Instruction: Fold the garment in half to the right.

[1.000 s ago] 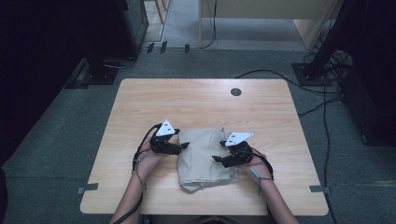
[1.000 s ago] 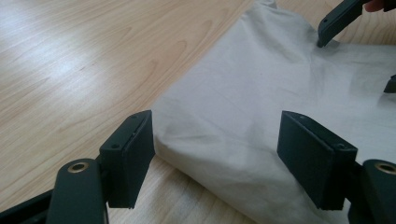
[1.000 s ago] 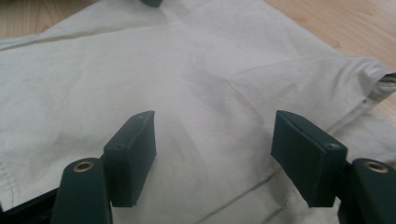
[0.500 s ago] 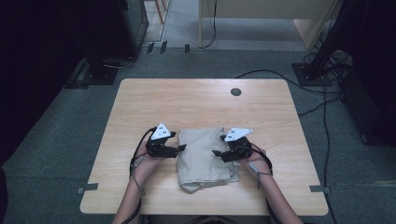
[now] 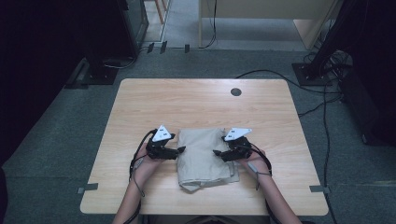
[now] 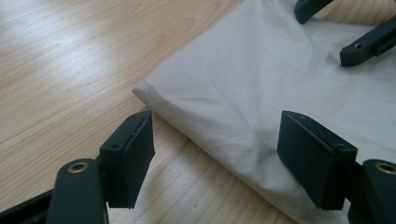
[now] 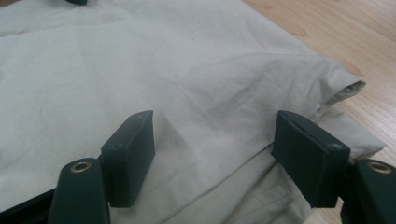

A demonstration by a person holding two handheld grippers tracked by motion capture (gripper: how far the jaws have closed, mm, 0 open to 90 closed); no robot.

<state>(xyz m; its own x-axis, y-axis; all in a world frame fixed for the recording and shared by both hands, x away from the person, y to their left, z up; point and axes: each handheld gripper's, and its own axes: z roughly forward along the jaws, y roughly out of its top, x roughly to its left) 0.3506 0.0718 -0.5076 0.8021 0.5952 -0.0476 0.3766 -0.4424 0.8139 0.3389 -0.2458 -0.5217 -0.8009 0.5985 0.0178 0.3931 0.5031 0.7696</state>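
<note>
A folded beige cloth (image 5: 203, 156) lies on the near middle of the wooden table (image 5: 187, 102). My left gripper (image 5: 180, 150) is at the cloth's left edge with its jaws open. In the left gripper view, the left gripper (image 6: 217, 135) straddles the cloth (image 6: 261, 84) at a corner edge, one pad over bare wood, and grips nothing. My right gripper (image 5: 217, 153) hovers open over the cloth's right part. In the right gripper view, the right gripper (image 7: 215, 135) has both pads apart above the cloth (image 7: 140, 60), near a folded hem. The right gripper's jaw tips (image 6: 355, 32) show across the cloth.
A round cable hole (image 5: 236, 92) sits at the table's far right. Bare wood surrounds the cloth on all sides. Beyond the table are grey carpet, black cables (image 5: 322, 107) and dark stand bases (image 5: 100, 72).
The left gripper has slipped a little to the left, toward the cloth's edge. The right gripper and the cloth look unchanged.
</note>
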